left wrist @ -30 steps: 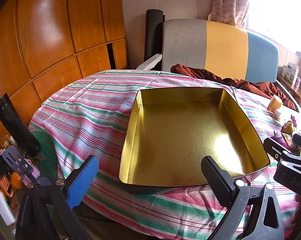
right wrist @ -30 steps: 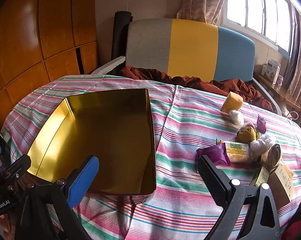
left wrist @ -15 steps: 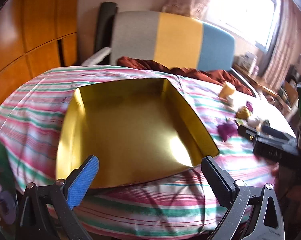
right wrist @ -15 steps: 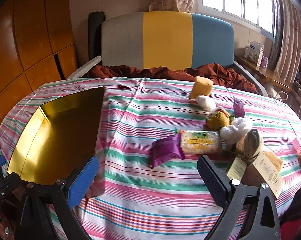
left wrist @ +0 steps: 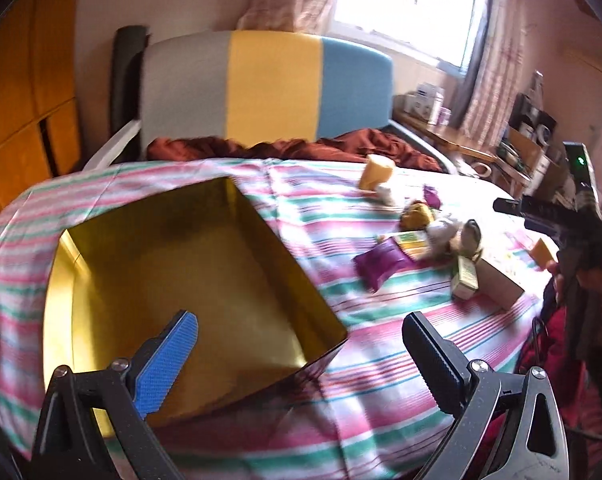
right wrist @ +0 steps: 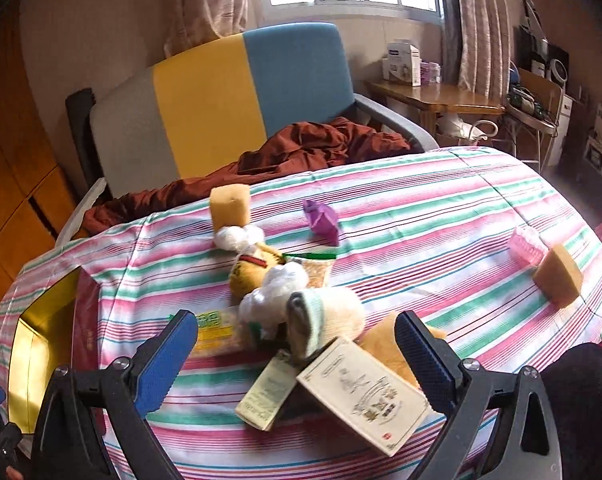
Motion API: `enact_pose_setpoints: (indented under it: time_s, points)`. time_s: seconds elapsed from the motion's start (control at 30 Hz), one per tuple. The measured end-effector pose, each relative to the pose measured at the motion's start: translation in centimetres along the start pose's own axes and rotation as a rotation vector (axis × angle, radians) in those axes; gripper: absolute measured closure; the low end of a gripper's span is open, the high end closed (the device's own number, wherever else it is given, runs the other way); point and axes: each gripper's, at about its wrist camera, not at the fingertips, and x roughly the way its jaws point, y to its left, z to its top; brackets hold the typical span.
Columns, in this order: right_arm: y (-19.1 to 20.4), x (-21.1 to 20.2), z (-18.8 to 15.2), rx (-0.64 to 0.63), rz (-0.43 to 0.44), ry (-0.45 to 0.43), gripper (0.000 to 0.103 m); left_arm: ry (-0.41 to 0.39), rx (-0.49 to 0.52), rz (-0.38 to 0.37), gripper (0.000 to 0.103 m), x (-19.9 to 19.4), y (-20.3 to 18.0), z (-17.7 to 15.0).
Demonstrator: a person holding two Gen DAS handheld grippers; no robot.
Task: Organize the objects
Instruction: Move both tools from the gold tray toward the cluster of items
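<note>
An empty gold tin (left wrist: 189,276) sits on the left of the striped table; only its corner (right wrist: 41,320) shows in the right wrist view. My left gripper (left wrist: 301,344) hangs open over the tin's near right corner, holding nothing. To the right lies a heap of small things: a purple packet (left wrist: 383,262), a yellow-green packet (right wrist: 213,332), a rolled sock (right wrist: 325,320), white wads (right wrist: 277,292), a printed box (right wrist: 365,394) and a small green carton (right wrist: 267,394). My right gripper (right wrist: 297,348) stands open just above the box and sock, empty.
A yellow sponge block (right wrist: 229,204) and a purple wrapper (right wrist: 321,218) lie farther back. Another sponge (right wrist: 559,276) and a pink item (right wrist: 527,244) sit at the right edge. A grey, yellow and blue sofa (right wrist: 221,96) with a rust blanket (right wrist: 309,148) backs the table.
Both views have swung right. The left gripper moved from the tin's front edge to its right corner. The right gripper went from the tin across to the heap, closing in on it.
</note>
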Motion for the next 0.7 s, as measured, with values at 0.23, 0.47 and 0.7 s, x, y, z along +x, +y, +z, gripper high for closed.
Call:
enact_pose_setpoints:
  time_s: [0.23, 0.47, 0.7]
  points:
    - [-4.2, 2.4, -0.4, 0.186, 0.104, 0.054, 0.002, 0.096, 0.103, -0.068, 0.0, 4.0, -4.7, 2.4]
    - [-5.6, 2.2, -0.4, 0.266, 0.181, 0.032, 0.002, 0.181, 0.29, -0.012, 0.0, 9.0, -8.2, 3.8]
    - [-5.3, 2.3, -0.4, 0.252, 0.201, 0.032, 0.002, 0.319, 0.447, -0.048, 0.017, 15.0, -9.6, 5.2]
